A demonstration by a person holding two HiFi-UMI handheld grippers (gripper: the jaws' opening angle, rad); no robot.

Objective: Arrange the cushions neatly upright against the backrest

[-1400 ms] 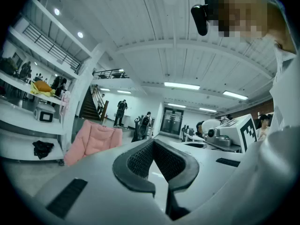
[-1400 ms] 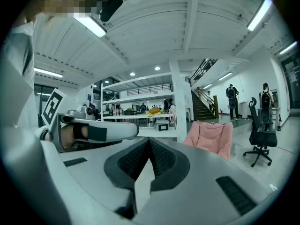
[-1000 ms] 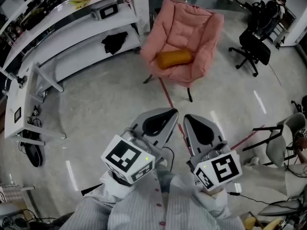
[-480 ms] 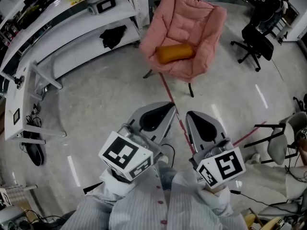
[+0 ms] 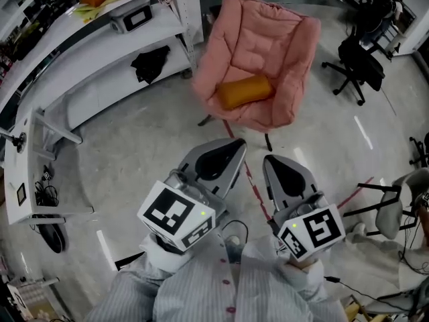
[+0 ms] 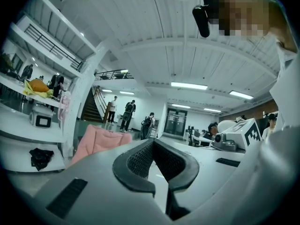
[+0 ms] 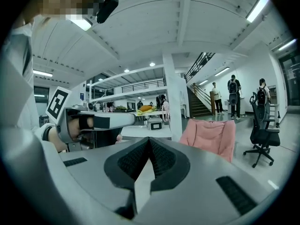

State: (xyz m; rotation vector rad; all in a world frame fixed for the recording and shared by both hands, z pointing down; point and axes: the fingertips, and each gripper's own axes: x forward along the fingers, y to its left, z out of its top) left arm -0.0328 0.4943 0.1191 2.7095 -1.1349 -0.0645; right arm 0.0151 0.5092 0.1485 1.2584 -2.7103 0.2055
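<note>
The left gripper (image 5: 228, 154) is clenched shut with nothing in it. The orange cushion (image 5: 244, 90) lies flat on the seat of the pink chair (image 5: 268, 39), near the seat's front edge. It is not up against the back. The chair stands well apart from both grippers. The right gripper (image 5: 273, 163) is clenched shut and empty too. I think the step is getting close. Walk up first, open one gripper, pinch the cushion's end, then stand it against the back.
</note>
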